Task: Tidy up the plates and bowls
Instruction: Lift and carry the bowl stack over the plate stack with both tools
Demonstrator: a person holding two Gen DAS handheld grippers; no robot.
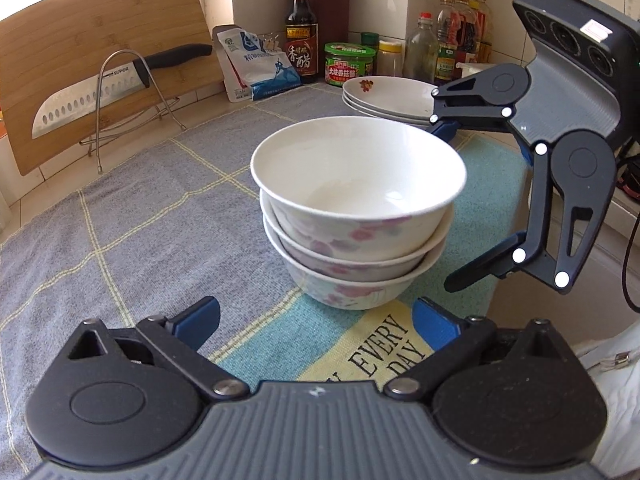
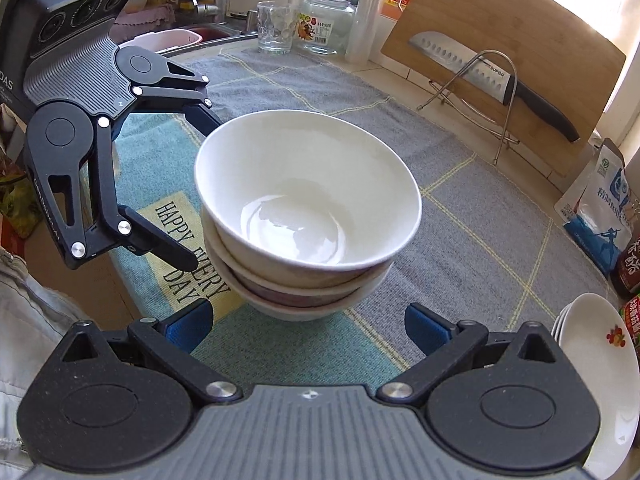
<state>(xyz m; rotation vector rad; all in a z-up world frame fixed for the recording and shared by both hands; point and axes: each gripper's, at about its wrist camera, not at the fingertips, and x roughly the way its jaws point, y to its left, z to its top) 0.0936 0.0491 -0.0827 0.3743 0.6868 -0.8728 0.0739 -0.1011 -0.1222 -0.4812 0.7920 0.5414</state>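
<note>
Three white bowls with pink flower prints stand nested in a stack [image 1: 356,208] [image 2: 308,208] on a grey and teal cloth mat [image 1: 140,208] [image 2: 460,216]. My left gripper [image 1: 318,322] [image 2: 198,190] is open, its blue pads just short of the stack's base, and the bowls lie ahead of the gap. My right gripper [image 2: 308,326] [image 1: 446,207] is open too and faces the stack from the other side, one finger at either flank, apart from the bowls. A pile of white plates with a red flower mark [image 1: 388,96] [image 2: 592,360] sits on the counter beyond the mat.
A bamboo cutting board [image 1: 100,40] [image 2: 520,52] leans on the wall with a knife [image 1: 92,100] [image 2: 480,72] on a wire rack. Sauce bottles [image 1: 302,28], a green-lidded jar [image 1: 350,64] and a salt bag [image 1: 260,64] line the back. A glass [image 2: 274,28] stands near the sink.
</note>
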